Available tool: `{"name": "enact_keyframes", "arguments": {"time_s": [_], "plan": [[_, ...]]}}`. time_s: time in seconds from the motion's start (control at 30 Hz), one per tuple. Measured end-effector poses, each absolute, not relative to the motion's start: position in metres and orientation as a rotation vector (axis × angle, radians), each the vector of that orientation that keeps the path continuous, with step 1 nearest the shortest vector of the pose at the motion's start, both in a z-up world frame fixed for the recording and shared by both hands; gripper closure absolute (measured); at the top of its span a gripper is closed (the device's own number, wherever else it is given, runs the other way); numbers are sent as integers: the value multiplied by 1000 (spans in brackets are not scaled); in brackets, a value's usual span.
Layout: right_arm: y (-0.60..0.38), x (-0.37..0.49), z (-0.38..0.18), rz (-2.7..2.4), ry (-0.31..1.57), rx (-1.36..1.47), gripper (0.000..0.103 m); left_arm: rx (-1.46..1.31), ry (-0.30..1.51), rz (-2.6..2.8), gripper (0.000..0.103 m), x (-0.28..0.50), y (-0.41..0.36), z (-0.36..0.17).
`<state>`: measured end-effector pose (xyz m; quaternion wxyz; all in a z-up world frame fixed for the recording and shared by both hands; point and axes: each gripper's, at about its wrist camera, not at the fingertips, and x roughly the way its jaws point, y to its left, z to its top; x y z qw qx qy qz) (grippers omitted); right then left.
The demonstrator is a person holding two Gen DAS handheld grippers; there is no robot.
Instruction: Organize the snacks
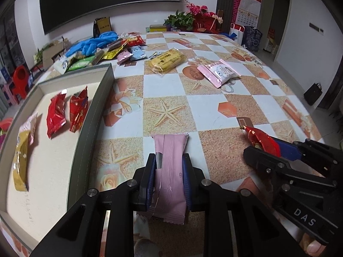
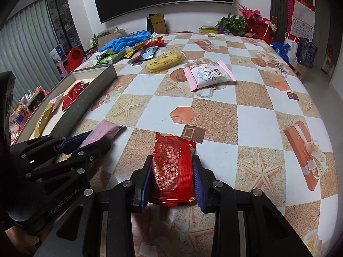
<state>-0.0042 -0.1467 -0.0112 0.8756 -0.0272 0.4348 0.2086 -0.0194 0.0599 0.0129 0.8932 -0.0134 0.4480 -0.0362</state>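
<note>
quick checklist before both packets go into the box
1. Left gripper shut on the pink packet: ok.
2. Right gripper shut on the red packet: ok.
3. Free floor in the box beside the snacks already there: ok.
4. Two grippers apart, not touching: ok.
5. Path from pink packet over the box wall clear: ok.
6. Packets lifted off the table: cannot tell.

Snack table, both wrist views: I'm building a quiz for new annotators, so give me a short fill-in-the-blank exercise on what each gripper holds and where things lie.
1. The left gripper is shut on a ____ packet.
2. The right gripper is shut on a ____ packet.
3. The two red packets in the tray lie ____ by side.
4. The pink-edged white packet lies on the ____.

Missing words: pink; red; side; table
</note>
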Motion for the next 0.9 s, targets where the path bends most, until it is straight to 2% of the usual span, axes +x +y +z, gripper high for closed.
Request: {"name": "enact_keyframes", "arguments": {"time_s": [0.5, 0.9], "plan": [[-114, -26, 23, 563, 855, -47, 67, -166, 855, -5, 78, -60, 122, 67], [-30, -54, 49, 770, 819, -149, 67, -237, 851, 151, 78, -81, 193, 73]]}}
